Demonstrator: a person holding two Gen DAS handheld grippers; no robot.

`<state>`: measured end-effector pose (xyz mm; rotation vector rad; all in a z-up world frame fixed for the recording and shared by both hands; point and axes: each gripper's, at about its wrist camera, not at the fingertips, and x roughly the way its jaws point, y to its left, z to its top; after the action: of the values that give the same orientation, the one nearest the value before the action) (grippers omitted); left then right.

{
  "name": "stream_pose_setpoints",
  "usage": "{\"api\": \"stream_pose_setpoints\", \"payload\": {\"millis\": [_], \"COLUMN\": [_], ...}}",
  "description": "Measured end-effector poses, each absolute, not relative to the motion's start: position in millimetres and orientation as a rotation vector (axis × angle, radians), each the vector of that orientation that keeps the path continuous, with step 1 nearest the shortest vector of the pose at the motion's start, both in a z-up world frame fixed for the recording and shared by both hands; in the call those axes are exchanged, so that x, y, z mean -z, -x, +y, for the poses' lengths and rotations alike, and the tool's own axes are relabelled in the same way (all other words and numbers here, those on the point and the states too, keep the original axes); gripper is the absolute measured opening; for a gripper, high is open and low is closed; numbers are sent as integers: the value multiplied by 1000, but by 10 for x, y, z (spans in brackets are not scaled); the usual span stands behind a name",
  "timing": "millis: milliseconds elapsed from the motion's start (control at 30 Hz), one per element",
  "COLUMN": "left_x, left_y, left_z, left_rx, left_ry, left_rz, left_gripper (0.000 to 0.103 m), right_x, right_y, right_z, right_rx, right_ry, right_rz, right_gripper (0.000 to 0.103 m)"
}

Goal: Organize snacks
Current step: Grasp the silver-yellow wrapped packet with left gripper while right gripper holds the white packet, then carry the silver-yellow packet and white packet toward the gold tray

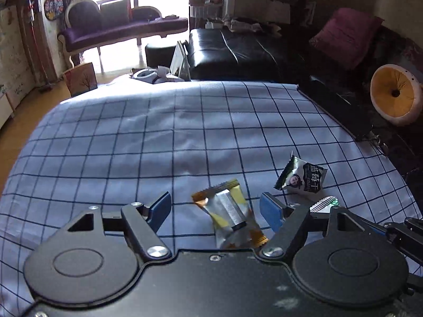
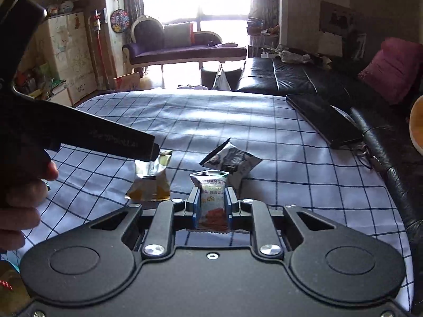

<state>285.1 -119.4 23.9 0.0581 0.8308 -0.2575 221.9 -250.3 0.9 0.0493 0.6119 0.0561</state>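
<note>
My left gripper point(image 1: 215, 208) is open just above the blue checked cloth point(image 1: 158, 145). A gold and silver snack packet point(image 1: 230, 211) lies between its blue pads point(image 1: 269, 211), which stand apart from it on both sides. To its right lies a black and white packet point(image 1: 304, 178). My right gripper point(image 2: 212, 206) is shut on a white packet with a red picture point(image 2: 212, 200), held upright. In the right wrist view the gold packet point(image 2: 150, 182) lies at the left under the left gripper's tip, and the black and white packet point(image 2: 232, 161) is just beyond.
A flat black case point(image 1: 335, 111) lies at the cloth's right edge beside a black leather sofa point(image 1: 232, 50) with a pink cushion point(image 1: 346, 34) and a round yellow cushion point(image 1: 394, 93). A hand point(image 2: 23, 192) holds the left gripper's handle.
</note>
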Motion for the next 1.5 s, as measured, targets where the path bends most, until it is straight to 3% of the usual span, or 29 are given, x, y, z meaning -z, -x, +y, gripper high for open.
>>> {"api": "stream_pose_setpoints", "payload": {"millis": [233,867,900,933,1000,1200,1500], "left_x": [25,43,23,-4,-54,-244,-796], "left_y": [-2955,-2988,-3003,-3012,-3041,-2913,-2075], "left_z": [-1463,-1503,-1489,-1470,-1428,-1210,-839], "left_rx": [214,205,193,185,213,238,277], "left_ry": [-70,-54,-48,-45,-28,37,4], "left_rz": [909,871,875,872,886,920,863], "left_gripper": [73,76,66,44,36,36,36], "right_x": [108,235,231,225,205,42,-297], "right_y": [-2222,-2183,-2187,-2184,-2188,-2062,-1688], "right_z": [-2656,-2765,-2772,-2790,-2800,-2763,-2609], "right_rx": [-40,-14,-15,-18,-21,-19,-47], "right_ry": [-113,-207,-218,-228,-233,-215,-179], "right_rz": [633,634,634,635,645,619,565], "right_gripper": [27,27,27,27,27,27,27]}}
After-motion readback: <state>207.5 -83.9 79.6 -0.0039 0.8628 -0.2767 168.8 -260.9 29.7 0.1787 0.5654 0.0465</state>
